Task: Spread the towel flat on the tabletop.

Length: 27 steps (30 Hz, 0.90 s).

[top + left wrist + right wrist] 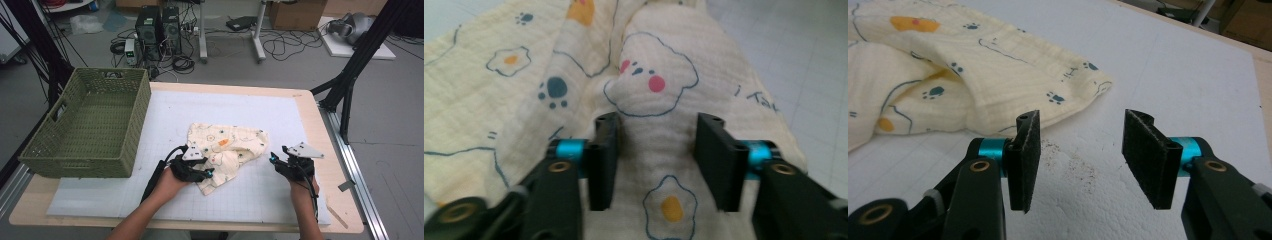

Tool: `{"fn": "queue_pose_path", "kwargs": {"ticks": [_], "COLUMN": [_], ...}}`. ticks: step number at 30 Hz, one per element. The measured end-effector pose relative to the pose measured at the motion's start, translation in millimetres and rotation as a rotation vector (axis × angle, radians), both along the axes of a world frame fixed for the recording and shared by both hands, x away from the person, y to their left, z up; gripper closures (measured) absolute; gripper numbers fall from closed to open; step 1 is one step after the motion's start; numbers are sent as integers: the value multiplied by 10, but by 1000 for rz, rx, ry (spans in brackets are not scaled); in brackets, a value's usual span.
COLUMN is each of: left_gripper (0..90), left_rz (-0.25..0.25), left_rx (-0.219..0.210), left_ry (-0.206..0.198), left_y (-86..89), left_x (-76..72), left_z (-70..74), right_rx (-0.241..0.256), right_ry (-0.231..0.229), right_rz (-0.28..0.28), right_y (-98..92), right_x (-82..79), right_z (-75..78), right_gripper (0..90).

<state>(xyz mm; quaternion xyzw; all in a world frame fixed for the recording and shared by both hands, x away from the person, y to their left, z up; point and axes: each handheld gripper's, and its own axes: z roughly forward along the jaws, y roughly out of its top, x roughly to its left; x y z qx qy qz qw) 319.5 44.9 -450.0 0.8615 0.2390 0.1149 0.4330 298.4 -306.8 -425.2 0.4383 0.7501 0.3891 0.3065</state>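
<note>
High view — crumpled cream muslin cloth with cartoon prints (227, 150) lies mid-mat on the white gridded foam mat (280, 115); green woven plastic basket (90, 125) at 9 o'clock of it.

Left gripper view — left gripper (656, 160) over the cloth, jaws wide, a fold between them.

Right gripper view — right gripper (1082, 150) wide, nothing held, cloth at 10 o'clock.

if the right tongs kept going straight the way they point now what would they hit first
Probably the near edge of the cream printed cloth. The right tongs stand open over the bare white mat, aimed just past the cloth's corner, so they might graze it or slide on along the mat; depth is unclear.
</note>
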Motion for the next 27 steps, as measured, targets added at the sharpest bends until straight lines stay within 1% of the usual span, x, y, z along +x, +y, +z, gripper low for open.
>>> {"fn": "queue_pose_path", "kwargs": {"ticks": [1,2,3,4,5,7,8,10,11,12,14,17,20,23,24,25,26,27], "left_gripper": [703,798,842,854,854,856,855,855,855,855,854,851,848,840,840,839,839,839], "left_rz": [-5,-17,-17,-17,-12,-5,5,15,22,27,27,31,36,39,40,35,37,37], "left_rx": [4,14,9,-15,-35,-80,-94,-100,-114,-121,-116,-126,-133,-138,-137,-133,-129,-126], "left_ry": [-6,-22,-18,-10,-12,-4,-2,-4,1,4,8,8,8,11,12,10,11,11], "left_y": [2,13,27,62,97,177,209,252,271,279,283,274,279,283,287,297,303,315], "left_x": [-3,-9,-7,-7,-11,-17,-18,-13,-9,-7,-2,-3,2,4,5,9,9,12], "left_z": [4,12,20,41,63,102,112,119,115,110,101,98,97,98,100,102,102,100], "right_rx": [3,2,0,5,0,8,5,-19,-20,-17,-6,-8,-2,-3,-11,-43,-50,-39], "right_ry": [-6,-7,-10,-9,-10,2,4,20,24,30,41,57,85,120,136,157,166,179], "right_rz": [4,9,15,16,25,44,65,132,160,204,262,318,348,357,364,376,383,408], "right_y": [-2,-1,3,10,18,58,85,185,231,303,414,560,668,781,812,847,858,851], "right_x": [-8,-14,-24,-31,-37,-48,-47,-40,-36,-31,-29,-26,-6,40,59,82,91,101], "right_z": [8,12,16,15,11,-1,-9,-25,-33,-43,-55,-86,-136,-208,-232,-256,-253,-252], "right_gripper": [493,492,493,493,494,506,523,543,550,559,576,590,580,518,518,527,571,634]}}
